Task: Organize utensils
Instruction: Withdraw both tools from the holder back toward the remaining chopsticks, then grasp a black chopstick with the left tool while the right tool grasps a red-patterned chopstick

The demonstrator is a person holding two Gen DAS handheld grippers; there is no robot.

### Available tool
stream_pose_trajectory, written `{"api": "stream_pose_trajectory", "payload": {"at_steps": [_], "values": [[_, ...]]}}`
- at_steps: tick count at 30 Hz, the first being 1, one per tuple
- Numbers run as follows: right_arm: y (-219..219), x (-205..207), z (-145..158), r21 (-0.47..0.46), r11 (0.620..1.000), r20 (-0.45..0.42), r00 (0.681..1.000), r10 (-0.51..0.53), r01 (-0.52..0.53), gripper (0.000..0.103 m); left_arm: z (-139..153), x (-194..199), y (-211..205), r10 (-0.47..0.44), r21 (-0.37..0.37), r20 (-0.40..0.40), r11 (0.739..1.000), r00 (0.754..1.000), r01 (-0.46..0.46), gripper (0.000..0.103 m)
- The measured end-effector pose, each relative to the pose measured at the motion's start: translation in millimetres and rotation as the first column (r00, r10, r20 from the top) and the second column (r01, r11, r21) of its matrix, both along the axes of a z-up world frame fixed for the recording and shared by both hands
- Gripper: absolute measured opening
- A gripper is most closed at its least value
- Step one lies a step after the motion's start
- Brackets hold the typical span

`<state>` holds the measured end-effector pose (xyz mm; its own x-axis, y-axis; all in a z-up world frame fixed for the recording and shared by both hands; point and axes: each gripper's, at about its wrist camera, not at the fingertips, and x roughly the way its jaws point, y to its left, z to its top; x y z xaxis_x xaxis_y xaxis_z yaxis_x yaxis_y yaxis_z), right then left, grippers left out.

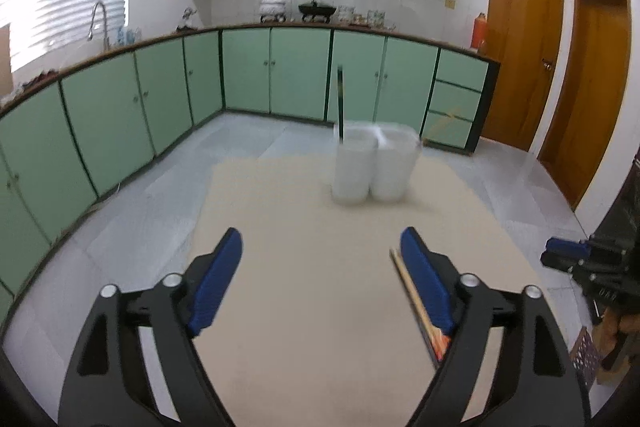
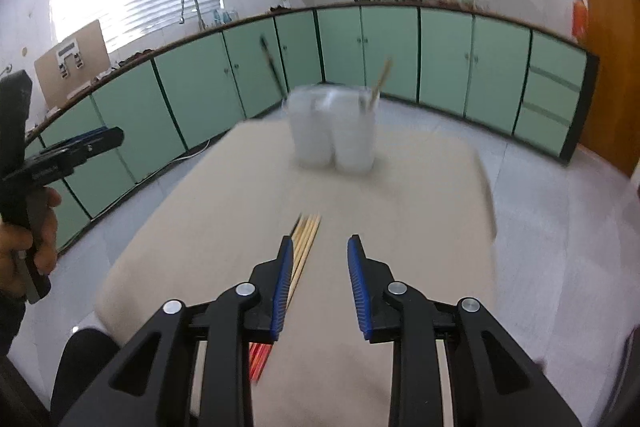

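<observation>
A white two-compartment holder (image 1: 374, 167) (image 2: 332, 131) stands blurred at the far side of the beige table (image 1: 300, 307) (image 2: 412, 211). A black chopstick (image 1: 340, 103) (image 2: 272, 67) leans in its left compartment, a wooden chopstick (image 2: 382, 79) in its right. Wooden chopsticks with red ends (image 1: 412, 295) (image 2: 306, 239) lie flat on the table. My left gripper (image 1: 322, 233) is wide open with nothing between its fingers; the chopsticks run along the inside of its right finger. My right gripper (image 2: 320, 239) is open and empty, the bundle just left of its left finger.
Green base cabinets (image 1: 276, 75) (image 2: 444, 55) ring the room beyond the table. Wooden doors (image 1: 524, 55) stand at the right. A hand (image 2: 40, 239) holds the left gripper's handle at the left edge. Grey floor tiles (image 1: 132, 211) surround the table.
</observation>
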<state>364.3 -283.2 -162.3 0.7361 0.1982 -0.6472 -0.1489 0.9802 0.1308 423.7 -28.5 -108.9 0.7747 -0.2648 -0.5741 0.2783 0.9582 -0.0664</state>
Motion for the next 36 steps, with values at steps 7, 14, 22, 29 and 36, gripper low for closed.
{"api": "stream_pose_trajectory", "payload": {"at_steps": [7, 14, 22, 29, 36], "values": [[32.7, -53.5, -73.8, 0.007, 1.0, -0.06, 0.998, 0.006, -0.005, 0.033, -72.9, -64.3, -1.4, 0.001, -0.025, -0.09, 1.0, 0.996, -0.003, 0.085], [66.8, -61.5, -108.6, -0.081, 0.995, -0.075, 0.995, 0.059, -0.065, 0.033, -130.7, -93.3, -14.3, -0.025, -0.021, -0.16, 1.0, 0.987, 0.022, 0.085], [65.2, -53.6, -118.0, -0.091, 0.994, -0.042, 0.998, 0.049, -0.053, 0.03, -145.9, -91.3, -19.1, -0.032, -0.031, -0.181, 0.999, 0.983, 0.027, 0.083], [44.8, -47.2, -118.5, -0.066, 0.998, -0.046, 0.999, 0.006, -0.009, 0.029, -156.4, -94.4, -45.6, -0.08, -0.002, -0.191, 0.997, 0.978, 0.081, 0.083], [44.7, -40.4, -119.8, -0.08, 0.996, -0.036, 0.999, 0.036, -0.039, 0.026, -166.5, -89.0, -70.1, -0.102, 0.042, -0.199, 0.993, 0.975, 0.113, 0.083]]}}
